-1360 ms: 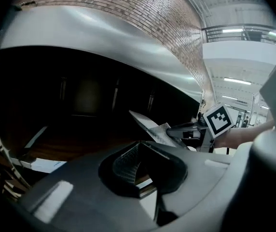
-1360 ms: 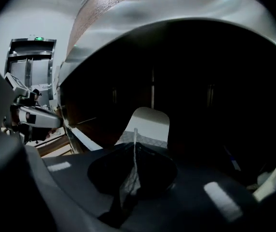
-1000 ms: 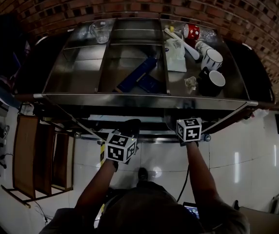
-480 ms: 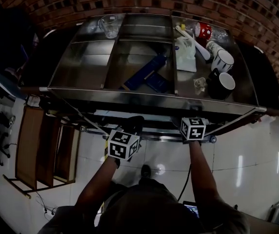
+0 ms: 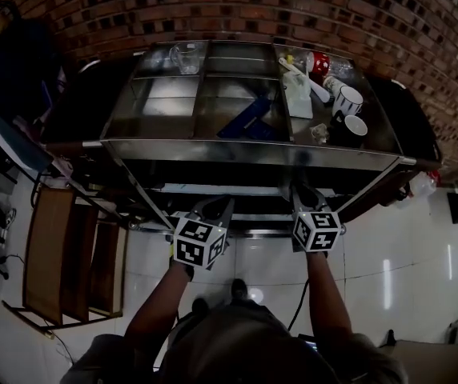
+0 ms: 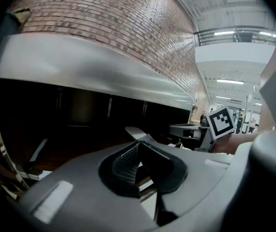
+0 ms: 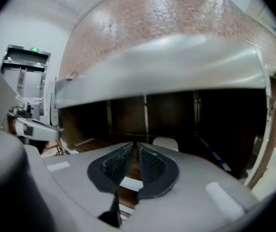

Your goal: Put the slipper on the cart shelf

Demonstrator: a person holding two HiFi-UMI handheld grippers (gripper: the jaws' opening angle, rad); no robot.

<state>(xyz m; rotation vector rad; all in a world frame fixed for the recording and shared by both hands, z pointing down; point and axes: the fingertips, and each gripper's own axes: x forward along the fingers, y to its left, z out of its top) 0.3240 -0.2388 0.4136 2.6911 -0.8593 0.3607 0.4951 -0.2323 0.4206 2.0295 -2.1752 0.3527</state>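
Left gripper: jaws together, empty. Right gripper: jaws closing, a narrow gap between them, empty. Cart shelf: slipper unseen, so the next move is probably to locate it.

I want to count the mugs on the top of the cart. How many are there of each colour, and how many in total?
red mug: 1
white mug: 1
black mug: 1
Total: 3

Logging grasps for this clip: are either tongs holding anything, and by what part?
Nothing: left tongs shut and empty; right tongs closing, nothing between them.
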